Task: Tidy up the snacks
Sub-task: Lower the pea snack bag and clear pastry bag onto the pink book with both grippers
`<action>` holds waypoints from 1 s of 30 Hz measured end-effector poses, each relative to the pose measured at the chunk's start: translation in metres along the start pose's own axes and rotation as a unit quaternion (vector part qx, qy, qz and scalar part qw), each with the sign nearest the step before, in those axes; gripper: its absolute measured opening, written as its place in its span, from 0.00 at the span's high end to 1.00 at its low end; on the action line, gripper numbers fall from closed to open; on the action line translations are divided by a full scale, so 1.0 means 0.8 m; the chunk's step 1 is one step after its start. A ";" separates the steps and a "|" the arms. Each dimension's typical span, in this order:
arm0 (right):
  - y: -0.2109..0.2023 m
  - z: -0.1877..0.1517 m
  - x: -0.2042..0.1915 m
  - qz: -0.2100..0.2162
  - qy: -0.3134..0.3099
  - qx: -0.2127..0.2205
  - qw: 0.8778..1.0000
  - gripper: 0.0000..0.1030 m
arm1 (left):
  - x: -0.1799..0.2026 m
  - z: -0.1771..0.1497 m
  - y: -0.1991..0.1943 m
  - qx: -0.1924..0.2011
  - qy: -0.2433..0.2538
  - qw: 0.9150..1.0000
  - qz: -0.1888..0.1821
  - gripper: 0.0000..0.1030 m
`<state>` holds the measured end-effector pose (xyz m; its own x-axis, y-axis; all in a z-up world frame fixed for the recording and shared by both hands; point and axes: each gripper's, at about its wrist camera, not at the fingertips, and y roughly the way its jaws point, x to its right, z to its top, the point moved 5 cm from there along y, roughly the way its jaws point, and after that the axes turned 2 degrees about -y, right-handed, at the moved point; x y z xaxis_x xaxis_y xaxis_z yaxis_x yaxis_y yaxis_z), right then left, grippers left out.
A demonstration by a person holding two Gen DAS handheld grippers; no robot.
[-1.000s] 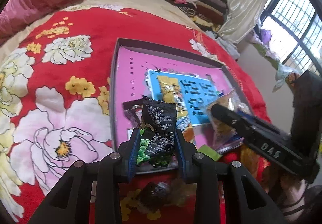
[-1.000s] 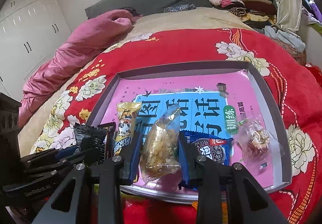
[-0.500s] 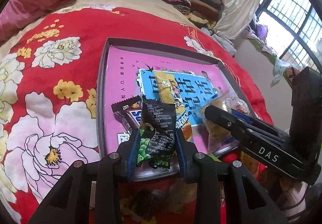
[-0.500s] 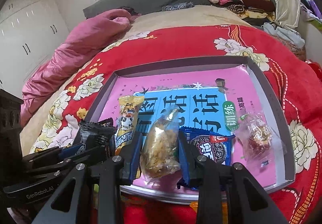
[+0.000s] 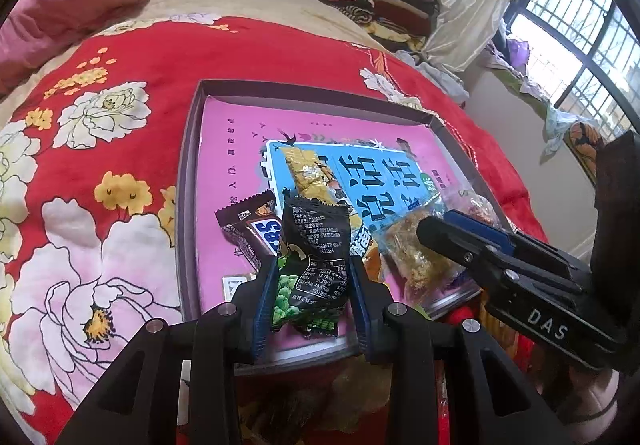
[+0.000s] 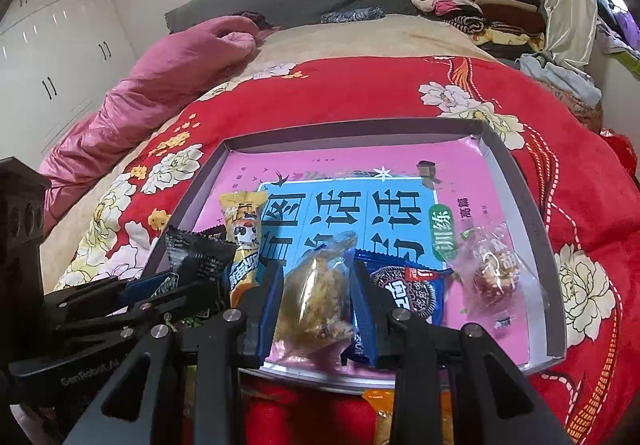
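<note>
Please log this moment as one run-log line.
left claw: shut on black packet | right claw: shut on clear packet | both over tray

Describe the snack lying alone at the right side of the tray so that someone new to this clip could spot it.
On the red floral bedspread lies a shallow grey-walled tray with a pink and blue printed floor. Near its right wall rests a clear plastic packet of reddish-brown pieces. Unlike the blue cookie pack beside it, its wrapper is see-through and no gripper holds it.
</note>
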<state>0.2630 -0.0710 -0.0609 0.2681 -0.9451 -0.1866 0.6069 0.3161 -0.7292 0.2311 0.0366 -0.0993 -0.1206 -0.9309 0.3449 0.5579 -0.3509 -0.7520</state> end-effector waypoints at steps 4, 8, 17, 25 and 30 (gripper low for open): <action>-0.004 -0.003 -0.001 0.000 -0.002 -0.001 1.000 0.66 | 0.002 0.000 0.002 0.000 -0.002 1.000 -0.004 0.66; -0.008 -0.004 -0.001 -0.001 -0.003 -0.002 1.000 0.66 | 0.006 0.000 0.003 0.000 0.002 1.000 -0.009 0.66; -0.019 -0.005 -0.001 -0.005 -0.004 -0.001 1.000 0.66 | 0.010 -0.001 0.004 0.000 0.004 1.000 -0.010 0.65; -0.026 -0.006 0.003 -0.007 0.002 0.003 1.000 0.66 | 0.009 -0.003 0.001 -0.002 0.001 1.000 -0.010 0.59; -0.028 -0.005 0.006 -0.014 0.006 0.003 1.000 0.65 | 0.008 -0.003 -0.001 -0.001 0.001 1.000 -0.012 0.58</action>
<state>0.2480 -0.0826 -0.0481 0.2428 -0.9544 -0.1738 0.6183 0.2903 -0.7303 0.2279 0.0308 -0.0980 -0.1349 -0.9226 0.3614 0.5526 -0.3728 -0.7454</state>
